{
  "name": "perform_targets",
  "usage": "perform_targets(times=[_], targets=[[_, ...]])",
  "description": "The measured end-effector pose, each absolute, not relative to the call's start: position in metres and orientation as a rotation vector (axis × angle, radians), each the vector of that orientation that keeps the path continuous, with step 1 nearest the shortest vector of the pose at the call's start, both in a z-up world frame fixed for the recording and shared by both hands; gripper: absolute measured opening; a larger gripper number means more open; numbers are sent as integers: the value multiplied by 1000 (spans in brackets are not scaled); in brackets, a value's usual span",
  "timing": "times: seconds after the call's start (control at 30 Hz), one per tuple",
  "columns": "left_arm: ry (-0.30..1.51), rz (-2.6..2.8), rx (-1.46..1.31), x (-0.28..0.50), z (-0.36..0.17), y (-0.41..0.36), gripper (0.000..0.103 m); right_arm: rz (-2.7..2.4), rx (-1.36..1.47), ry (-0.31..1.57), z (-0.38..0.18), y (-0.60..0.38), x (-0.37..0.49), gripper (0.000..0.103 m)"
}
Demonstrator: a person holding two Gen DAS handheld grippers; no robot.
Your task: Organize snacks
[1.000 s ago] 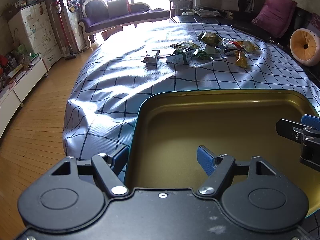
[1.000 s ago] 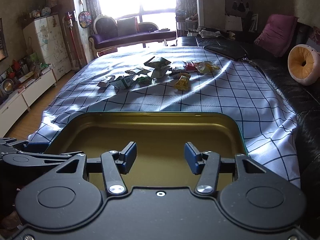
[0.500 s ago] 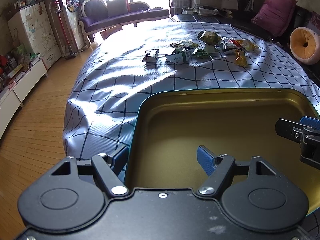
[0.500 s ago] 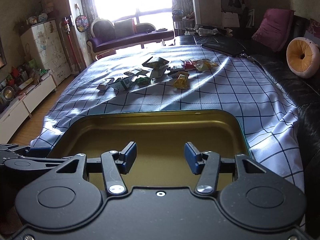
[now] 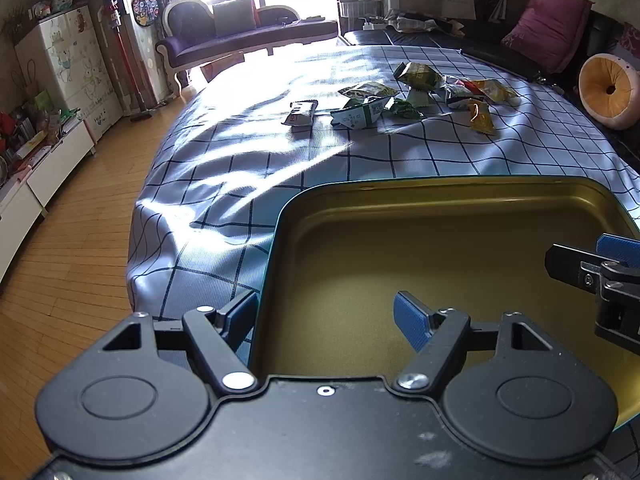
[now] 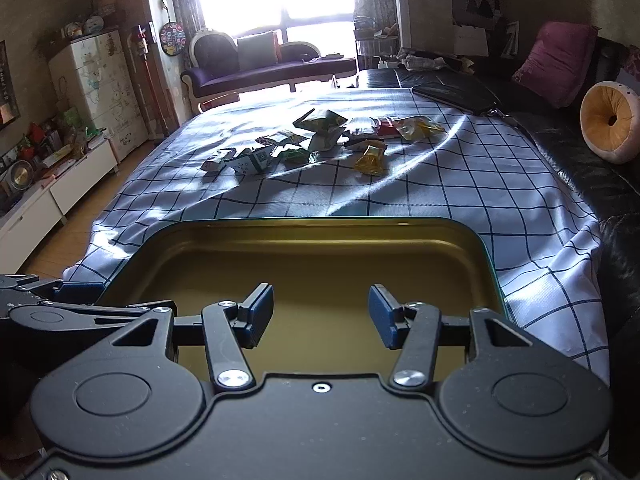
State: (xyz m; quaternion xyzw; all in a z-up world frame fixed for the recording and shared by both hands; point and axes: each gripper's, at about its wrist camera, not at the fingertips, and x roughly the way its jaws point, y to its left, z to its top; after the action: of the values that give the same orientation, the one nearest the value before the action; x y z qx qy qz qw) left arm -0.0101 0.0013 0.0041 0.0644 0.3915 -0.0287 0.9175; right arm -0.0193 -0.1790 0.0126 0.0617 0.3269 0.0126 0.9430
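Step in hand, as judged: pre-pick positioning. No snack has been collected; the tin (image 6: pixel 440 236) (gold inside, teal rim) is empty.

Left gripper (image 5: pixel 326 316): jaws wide, holding nothing. They straddle the tin's left wall, one finger outside over the checked cloth (image 5: pixel 224 184) and one above the tin floor.

Right gripper (image 6: pixel 321 316): jaws wide, holding nothing, poised over the near half of the tin.

The snack packets (image 6: pixel 320 140) lie in a loose cluster on the cloth beyond the tin's far rim, well apart from both grippers. A yellow packet (image 6: pixel 370 158) lies at the near right of the cluster; a white and green carton (image 5: pixel 360 114) and a small white packet (image 5: pixel 299 114) lie at its left. Whether a worktop or a bed sits under the cloth cannot be told.

Next move calls for: advancing one gripper past the far rim, lowering it over an outlying packet, closing on a crimped edge (foil may slip or crumple), then carrying it back over the tin.
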Motion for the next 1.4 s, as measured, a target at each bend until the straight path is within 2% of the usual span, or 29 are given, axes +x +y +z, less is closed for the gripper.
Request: perform_targets(times=[0.6, 1.07, 1.4], targets=[[759, -61, 107, -14, 6, 3, 78, 61, 137, 661, 7, -180, -19, 57], [518, -134, 133, -24, 29, -2, 78, 87, 169, 499, 17, -192, -19, 57], [626, -54, 42, 27, 27, 4, 78, 56, 150, 557, 16, -200, 15, 57]])
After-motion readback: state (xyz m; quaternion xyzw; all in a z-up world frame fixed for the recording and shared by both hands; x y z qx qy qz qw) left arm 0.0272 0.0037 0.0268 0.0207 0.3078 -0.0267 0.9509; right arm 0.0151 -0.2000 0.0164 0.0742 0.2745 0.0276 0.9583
